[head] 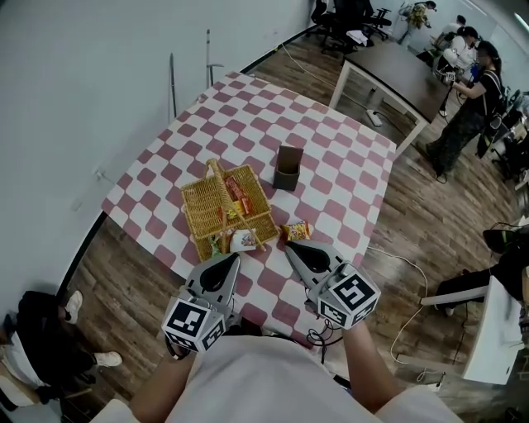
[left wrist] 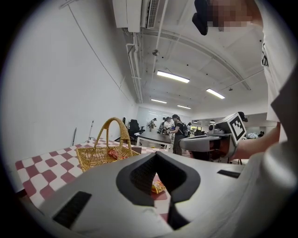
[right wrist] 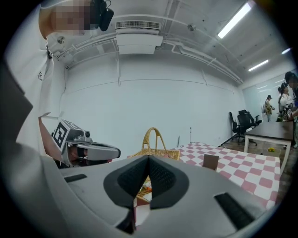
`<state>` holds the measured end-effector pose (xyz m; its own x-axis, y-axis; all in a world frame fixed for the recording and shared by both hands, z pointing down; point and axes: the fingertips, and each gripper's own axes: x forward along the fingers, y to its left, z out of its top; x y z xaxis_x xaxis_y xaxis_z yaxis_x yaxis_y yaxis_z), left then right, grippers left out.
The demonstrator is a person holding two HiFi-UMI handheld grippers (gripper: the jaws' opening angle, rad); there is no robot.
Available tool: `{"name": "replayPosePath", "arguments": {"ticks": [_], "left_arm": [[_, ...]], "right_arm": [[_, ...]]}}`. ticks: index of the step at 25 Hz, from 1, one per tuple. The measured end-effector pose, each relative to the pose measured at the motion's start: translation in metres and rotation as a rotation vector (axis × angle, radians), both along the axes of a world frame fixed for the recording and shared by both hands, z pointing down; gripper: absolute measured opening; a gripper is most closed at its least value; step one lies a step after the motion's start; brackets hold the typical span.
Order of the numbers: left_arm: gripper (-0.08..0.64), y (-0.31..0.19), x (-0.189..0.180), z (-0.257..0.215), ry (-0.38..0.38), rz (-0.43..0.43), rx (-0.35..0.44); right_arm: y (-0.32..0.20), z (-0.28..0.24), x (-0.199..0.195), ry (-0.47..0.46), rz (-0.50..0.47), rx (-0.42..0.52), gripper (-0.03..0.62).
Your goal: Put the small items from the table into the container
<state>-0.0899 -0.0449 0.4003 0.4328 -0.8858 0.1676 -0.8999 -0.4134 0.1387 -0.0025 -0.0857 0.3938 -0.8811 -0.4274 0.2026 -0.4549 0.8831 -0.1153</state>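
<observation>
left claw [head: 234, 258] pressed together, empty | right claw [head: 291, 246] same | parked near basket [head: 227, 206], ready for snack bag [head: 297, 230] beside basket

A dark desk [head: 397, 70] stands far right on the wooden floor [head: 413, 206]. People [head: 467, 107] stand beside it, office chairs [head: 343, 21] beyond.

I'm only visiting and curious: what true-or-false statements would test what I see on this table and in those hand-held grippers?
1. The wicker basket already holds snack packets. True.
2. The tablecloth is plain blue. False: it has red and white checks.
3. An orange snack packet lies on the cloth outside the basket. True.
4. The right hand-held gripper grips a packet. False: its jaws are shut on nothing.
5. The small brown box stands inside the basket. False: it stands on the cloth beside it.
</observation>
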Motion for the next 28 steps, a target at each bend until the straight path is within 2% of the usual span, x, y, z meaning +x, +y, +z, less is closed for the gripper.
{"name": "replayPosePath", "arguments": {"ticks": [14, 19, 28], "left_arm": [[-0.014, 0.003, 0.015, 0.000, 0.005, 0.012, 0.003], [-0.011, 0.003, 0.019, -0.001, 0.035, 0.015, 0.011], [-0.009, 0.002, 0.026, 0.002, 0.021, 0.009, -0.003]], "right_arm": [[0.012, -0.003, 0.028, -0.013, 0.043, -0.003, -0.005], [0.013, -0.002, 0.032, -0.016, 0.047, -0.008, -0.005], [0.006, 0.006, 0.045, -0.017, 0.064, -0.023, -0.005]]}}
